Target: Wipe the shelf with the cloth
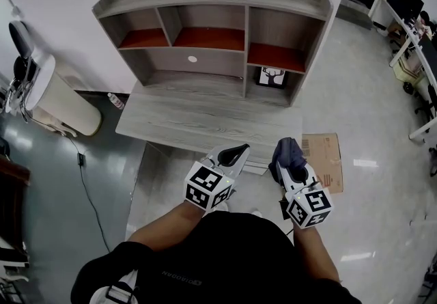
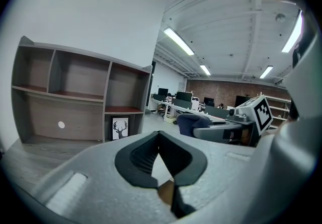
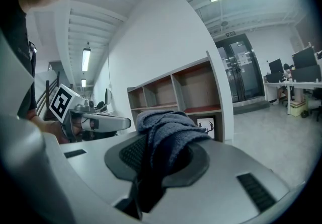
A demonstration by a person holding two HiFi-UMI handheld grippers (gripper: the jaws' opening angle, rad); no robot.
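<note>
The grey wooden shelf (image 1: 205, 63) with red-brown boards stands on a desk top (image 1: 191, 121) against the wall, ahead of both grippers; it also shows as the shelf (image 2: 75, 97) and the shelf (image 3: 176, 92). A dark blue cloth (image 1: 288, 152) bunches up out of my right gripper (image 1: 287, 167), which is shut on it just short of the desk's front edge. In the right gripper view the cloth (image 3: 168, 127) hangs over the pads. My left gripper (image 1: 235, 154) is held beside it, its jaws shut with nothing between them (image 2: 159, 135).
A framed deer picture (image 1: 272, 76) stands in the shelf's lower right compartment. A flat cardboard piece (image 1: 326, 156) lies on the floor at the right. A white bin (image 1: 58, 101), a bottle (image 1: 116, 100) and a cable are at the left. Office desks (image 1: 416, 43) stand far right.
</note>
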